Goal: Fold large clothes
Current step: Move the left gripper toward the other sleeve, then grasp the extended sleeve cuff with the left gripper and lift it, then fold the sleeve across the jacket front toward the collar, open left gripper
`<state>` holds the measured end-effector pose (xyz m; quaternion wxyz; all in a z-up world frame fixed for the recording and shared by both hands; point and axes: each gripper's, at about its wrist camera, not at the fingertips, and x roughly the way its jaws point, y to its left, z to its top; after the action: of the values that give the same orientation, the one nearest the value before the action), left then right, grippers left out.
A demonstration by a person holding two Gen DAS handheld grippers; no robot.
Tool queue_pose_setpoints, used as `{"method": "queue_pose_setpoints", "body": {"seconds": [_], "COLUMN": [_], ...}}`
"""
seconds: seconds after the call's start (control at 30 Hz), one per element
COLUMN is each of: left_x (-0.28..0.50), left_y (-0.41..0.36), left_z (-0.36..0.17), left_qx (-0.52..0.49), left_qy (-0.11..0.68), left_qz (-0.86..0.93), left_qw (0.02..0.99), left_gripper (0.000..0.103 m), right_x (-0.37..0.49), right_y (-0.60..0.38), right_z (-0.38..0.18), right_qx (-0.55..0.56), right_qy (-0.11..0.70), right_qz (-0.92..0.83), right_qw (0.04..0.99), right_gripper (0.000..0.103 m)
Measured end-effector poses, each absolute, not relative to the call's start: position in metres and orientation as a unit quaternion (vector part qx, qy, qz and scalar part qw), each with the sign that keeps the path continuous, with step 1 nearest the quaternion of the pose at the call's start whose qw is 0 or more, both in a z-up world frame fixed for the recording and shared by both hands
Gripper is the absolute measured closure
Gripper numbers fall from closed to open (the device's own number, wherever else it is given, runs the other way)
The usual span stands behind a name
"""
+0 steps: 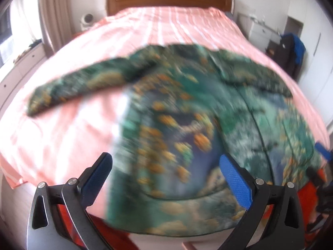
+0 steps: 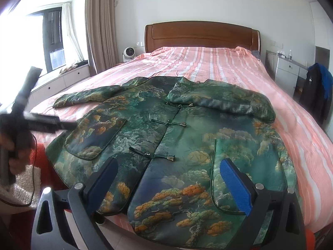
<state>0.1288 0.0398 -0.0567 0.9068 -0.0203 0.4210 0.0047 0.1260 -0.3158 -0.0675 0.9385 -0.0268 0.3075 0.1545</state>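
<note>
A large green jacket (image 2: 177, 137) with orange tree patterns lies front-up on the bed, hem toward me. Its right sleeve (image 2: 222, 102) is folded across the chest; its left sleeve (image 2: 87, 96) stretches out to the left. My right gripper (image 2: 168, 181) is open and empty, just above the hem. In the blurred left wrist view the jacket (image 1: 187, 129) fills the middle, and my left gripper (image 1: 166, 177) is open and empty over its lower left part. The left gripper's body (image 2: 22, 112) also shows at the left of the right wrist view.
The bed has a pink striped cover (image 2: 208, 66) and a wooden headboard (image 2: 201, 35). A window bench (image 2: 62, 81) runs along the left. A white nightstand (image 2: 289, 73) and a chair with dark clothes (image 2: 318, 91) stand on the right. Red fabric (image 1: 308, 200) hangs by the bed's near edge.
</note>
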Motion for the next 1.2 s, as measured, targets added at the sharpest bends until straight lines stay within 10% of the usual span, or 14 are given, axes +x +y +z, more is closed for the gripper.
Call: {"method": "queue_pose_setpoints", "body": {"seconds": [0.4,0.93,0.97,1.03,1.2], "left_x": [0.128,0.257,0.255,0.254,0.274], "left_y": [0.26,0.409,0.41,0.408,0.368], "left_z": [0.078,-0.144,-0.14,-0.131,-0.064], "left_qx": [-0.125,-0.378,-0.381,-0.366,-0.241], "left_qy": [0.32,0.407,0.391,0.368,0.356], "left_qz": [0.15,0.261,0.271,0.284,0.264], "left_qw": [0.927,0.789,0.793,0.806,0.863], "left_gripper": [0.0,0.003,0.007,0.088,0.095], "right_x": [0.129,0.137,0.137,0.137,0.136], "right_y": [-0.303,-0.286,-0.285,-0.281,-0.276], "right_z": [-0.075,-0.081,-0.081,-0.083,-0.092], "right_qx": [-0.031,-0.052,-0.053,-0.057,-0.054], "right_qy": [0.316,0.353,0.354,0.356,0.362], "right_qz": [0.175,0.176,0.177,0.181,0.193], "right_qw": [0.932,0.917,0.917,0.915,0.911], "right_gripper": [0.005,0.005,0.005,0.005,0.005]}}
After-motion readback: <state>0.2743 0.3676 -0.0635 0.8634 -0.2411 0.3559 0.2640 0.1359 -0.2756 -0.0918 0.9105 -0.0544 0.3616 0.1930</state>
